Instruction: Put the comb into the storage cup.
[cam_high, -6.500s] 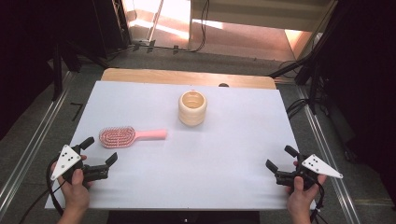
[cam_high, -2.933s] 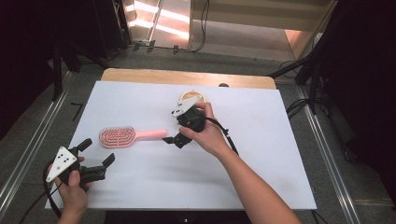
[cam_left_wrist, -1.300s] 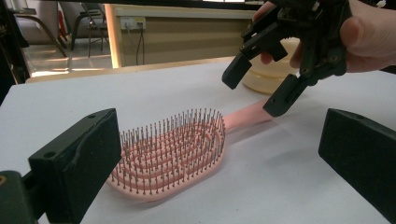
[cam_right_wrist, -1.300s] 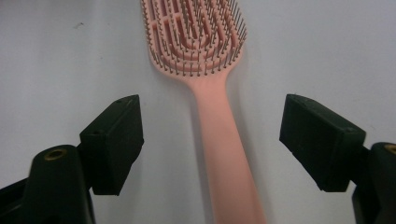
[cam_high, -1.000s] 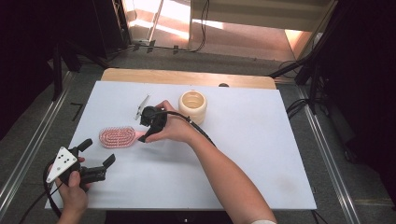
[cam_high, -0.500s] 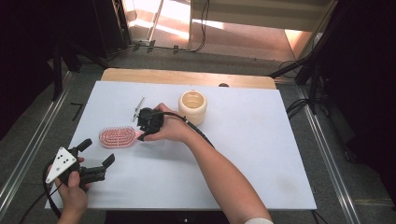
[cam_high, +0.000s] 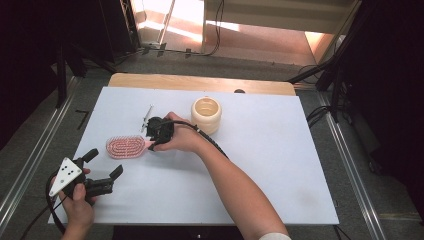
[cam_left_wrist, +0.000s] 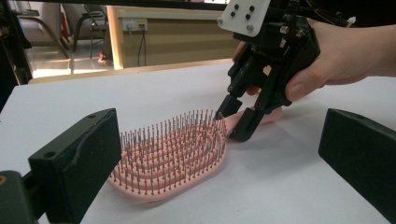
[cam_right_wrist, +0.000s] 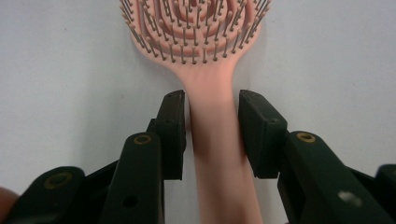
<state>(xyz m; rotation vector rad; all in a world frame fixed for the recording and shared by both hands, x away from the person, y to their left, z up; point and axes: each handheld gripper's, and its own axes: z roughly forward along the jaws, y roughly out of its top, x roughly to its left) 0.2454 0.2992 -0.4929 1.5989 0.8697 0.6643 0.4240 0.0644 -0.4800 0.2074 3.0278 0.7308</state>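
On a white rectangular table (cam_high: 280, 165), a cream round ribbed pot (cam_high: 206, 114) stands near the far edge. Left of it lies a pink plastic oval hairbrush (cam_high: 126, 147), bristles up. The right gripper (cam_high: 152, 142) has just been closing; its pads sit against both sides of the brush handle. The left gripper (cam_high: 106, 168) rests near the front left corner, jaws wide apart, holding nothing.

Pink hairbrush (cam_left_wrist: 173, 154) looking like smooth matt plastic with thin dark pins, black gripper jaws showing matt hard plastic with brass-coloured rivets, white table cover (cam_high: 280, 165) appearing matt and paper-smooth, cream pot (cam_high: 206, 114) looking softly glossy, wooden edge (cam_high: 200, 82) showing behind.
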